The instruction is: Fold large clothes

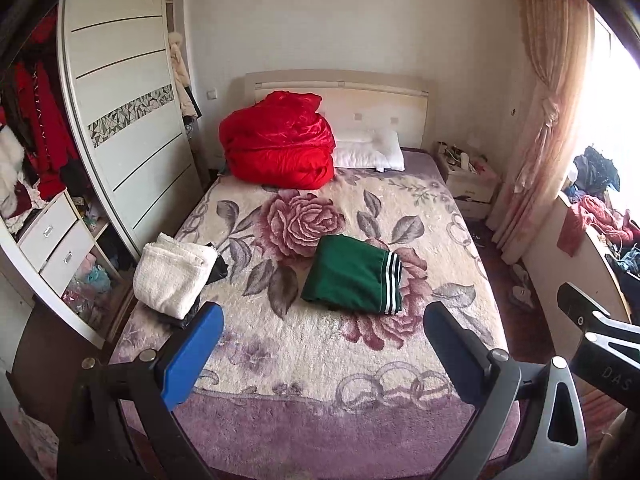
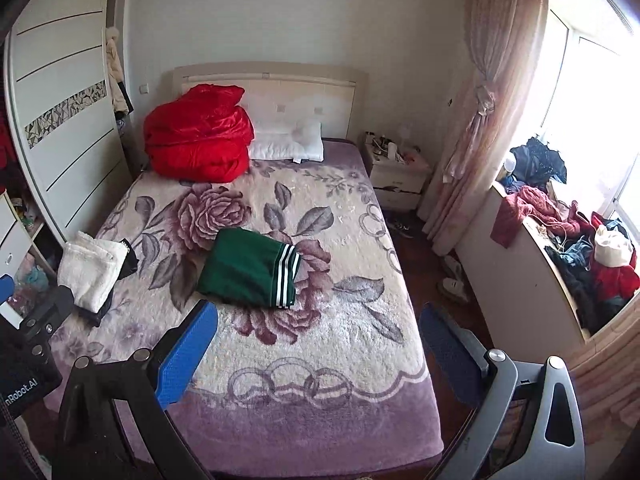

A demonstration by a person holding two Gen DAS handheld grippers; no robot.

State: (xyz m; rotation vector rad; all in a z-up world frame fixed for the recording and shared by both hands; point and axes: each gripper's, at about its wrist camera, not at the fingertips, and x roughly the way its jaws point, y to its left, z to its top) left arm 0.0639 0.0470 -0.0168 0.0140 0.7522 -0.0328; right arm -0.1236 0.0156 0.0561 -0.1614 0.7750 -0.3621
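Note:
A green garment (image 1: 352, 276) (image 2: 250, 267) with white-striped trim lies folded in the middle of the bed (image 1: 320, 364) (image 2: 288, 344). A folded white cloth (image 1: 172, 276) (image 2: 90, 268) rests on a dark garment at the bed's left edge. My left gripper (image 1: 324, 340) hangs open above the foot of the bed, nothing between its blue pads (image 1: 192, 360). My right gripper (image 2: 320, 344) is open too, held over the foot of the bed, well short of the green garment. Each view catches a bit of the other gripper at its side.
A red quilt bundle (image 1: 280, 144) (image 2: 198, 136) and a white pillow (image 1: 368, 150) (image 2: 286, 144) sit by the headboard. A wardrobe (image 1: 124, 128) stands left with an open side full of clothes. A nightstand (image 2: 400, 176), curtain (image 2: 480, 120) and a clothes-heaped counter (image 2: 568, 248) lie right.

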